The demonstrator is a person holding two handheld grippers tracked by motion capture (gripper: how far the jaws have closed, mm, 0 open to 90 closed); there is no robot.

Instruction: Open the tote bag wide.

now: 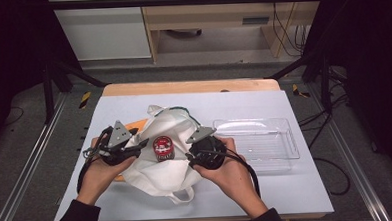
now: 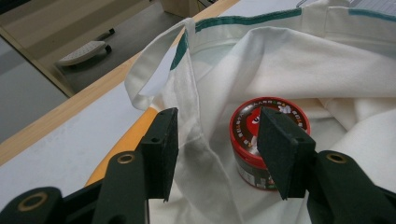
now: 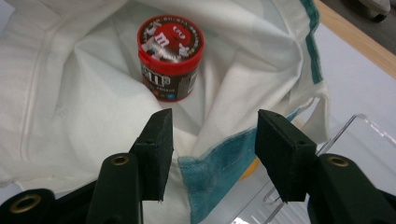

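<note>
A white cloth bag (image 1: 174, 174) with green trim lies open in the middle of the table. Inside it stands a small brown candy tub (image 1: 162, 147) with a red lid, upright. My left gripper (image 1: 142, 144) sits at the bag's left rim. In the left gripper view it (image 2: 217, 140) is open, a fold of the bag's rim (image 2: 189, 107) rises between its jaws, and the tub (image 2: 250, 140) stands just beyond. My right gripper (image 1: 190, 157) is at the bag's right rim, open (image 3: 212, 140) around the green-trimmed edge (image 3: 219, 170), with the tub (image 3: 170, 56) farther in.
A clear plastic tray (image 1: 280, 142) lies just right of the bag, close to my right gripper. An orange flat thing (image 1: 135, 126) pokes out from under the bag's left side. The wooden far edge of the table (image 1: 190, 86) runs behind the grey mat.
</note>
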